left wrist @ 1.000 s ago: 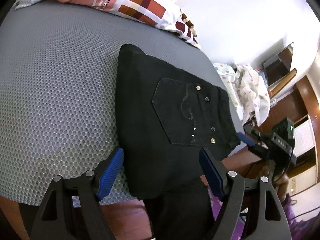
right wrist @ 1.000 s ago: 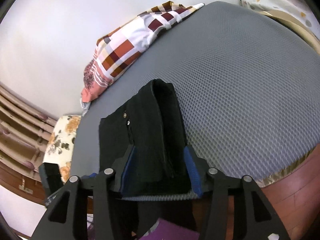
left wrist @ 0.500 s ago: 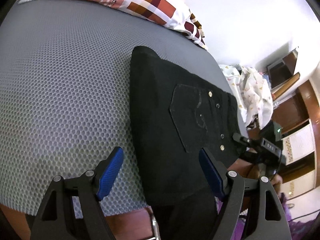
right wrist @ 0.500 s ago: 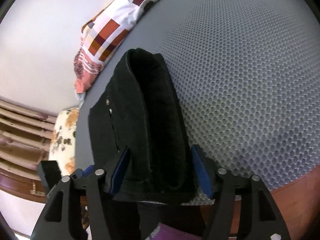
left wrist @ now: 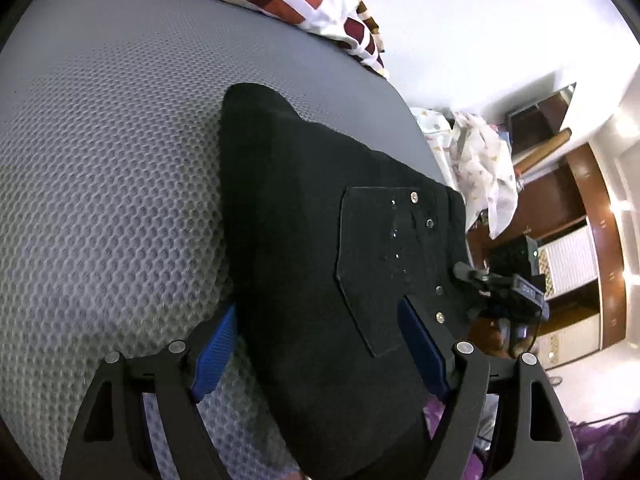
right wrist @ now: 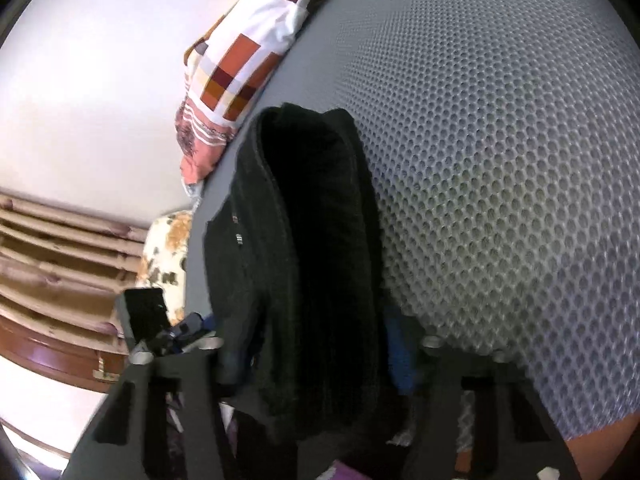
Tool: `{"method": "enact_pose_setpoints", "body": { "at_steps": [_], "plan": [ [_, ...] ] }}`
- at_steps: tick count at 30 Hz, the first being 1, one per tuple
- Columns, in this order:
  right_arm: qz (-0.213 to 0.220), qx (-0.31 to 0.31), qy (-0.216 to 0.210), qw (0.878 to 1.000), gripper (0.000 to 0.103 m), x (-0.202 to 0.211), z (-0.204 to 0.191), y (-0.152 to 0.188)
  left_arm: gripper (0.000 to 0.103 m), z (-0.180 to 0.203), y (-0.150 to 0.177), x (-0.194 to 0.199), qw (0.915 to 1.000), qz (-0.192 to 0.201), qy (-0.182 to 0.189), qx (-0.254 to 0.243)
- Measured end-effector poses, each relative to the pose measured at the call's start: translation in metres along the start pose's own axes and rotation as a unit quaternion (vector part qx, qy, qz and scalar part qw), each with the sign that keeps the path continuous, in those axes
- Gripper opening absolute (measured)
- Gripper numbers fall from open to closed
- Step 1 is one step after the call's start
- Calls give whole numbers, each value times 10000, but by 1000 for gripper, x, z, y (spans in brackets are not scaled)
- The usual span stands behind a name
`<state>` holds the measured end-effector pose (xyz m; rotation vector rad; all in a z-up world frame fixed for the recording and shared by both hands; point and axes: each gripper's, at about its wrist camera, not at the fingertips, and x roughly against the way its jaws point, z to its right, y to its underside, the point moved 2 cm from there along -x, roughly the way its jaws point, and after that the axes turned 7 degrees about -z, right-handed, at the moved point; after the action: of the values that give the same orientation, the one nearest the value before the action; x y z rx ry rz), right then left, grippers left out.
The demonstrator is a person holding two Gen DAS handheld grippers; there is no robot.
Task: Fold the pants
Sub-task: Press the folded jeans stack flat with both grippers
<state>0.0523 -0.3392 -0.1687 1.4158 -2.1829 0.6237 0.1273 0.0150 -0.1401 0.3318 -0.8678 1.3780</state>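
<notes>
Black pants (left wrist: 320, 248), folded into a thick stack, lie on a grey honeycomb-mesh mattress (left wrist: 100, 180), near edge of the stack at the mattress edge closest to both cameras.

Left wrist view: broad top face of the stack visible, with back pocket (left wrist: 384, 264) and metal studs. Left hand-held gripper (left wrist: 320, 344) wide open; its blue pads straddle the near end of the pants, left pad (left wrist: 212, 352) at the stack's left edge over the mesh, right pad over the pocket side. No squeeze visible on the cloth. The right hand-held gripper (left wrist: 472, 276) shows only partly here, at the stack's right edge. Patterned cloth (left wrist: 484, 164) and brown wooden furniture beyond the bed.

Right wrist view: stack seen end-on, layers stacked like a roll (right wrist: 312, 260). Right hand-held gripper (right wrist: 316, 364) jaws have just been closing, with the fold between them; fingers are blurred and the left pad is buried in dark cloth, so contact cannot be made out. Checked pillow (right wrist: 248, 60) at the head of the bed against a white wall; floral cushion (right wrist: 164, 256) lower left.

Lower part of the pants cut off by both frames.
</notes>
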Motion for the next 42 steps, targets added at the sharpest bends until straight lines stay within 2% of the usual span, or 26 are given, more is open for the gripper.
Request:
{"method": "enact_pose_setpoints", "body": {
  "at_steps": [3, 5, 9, 12, 23, 42],
  "plan": [
    [-13, 235, 99, 9997, 35, -1, -2, 1, 78, 7, -1, -2, 9995, 38, -210, -215],
    [12, 378, 147, 9992, 35, -1, -4, 2, 78, 16, -2, -6, 9972, 56, -585, -467],
    [59, 483, 96, 9988, 35, -1, -4, 2, 78, 35, 6, -19, 9841, 129, -1464, -1001],
    [102, 481, 74, 9988, 35, 1, -2, 3, 78, 41, 10, -26, 9754, 204, -1858, -1168],
    [163, 495, 100, 9986, 35, 3, -1, 11, 78, 44, 9, -33, 9695, 239, -2122, -1206],
    [137, 554, 114, 9983, 35, 0, -3, 9, 80, 47, 12, -35, 9626, 307, -2347, -1315]
  ]
}}
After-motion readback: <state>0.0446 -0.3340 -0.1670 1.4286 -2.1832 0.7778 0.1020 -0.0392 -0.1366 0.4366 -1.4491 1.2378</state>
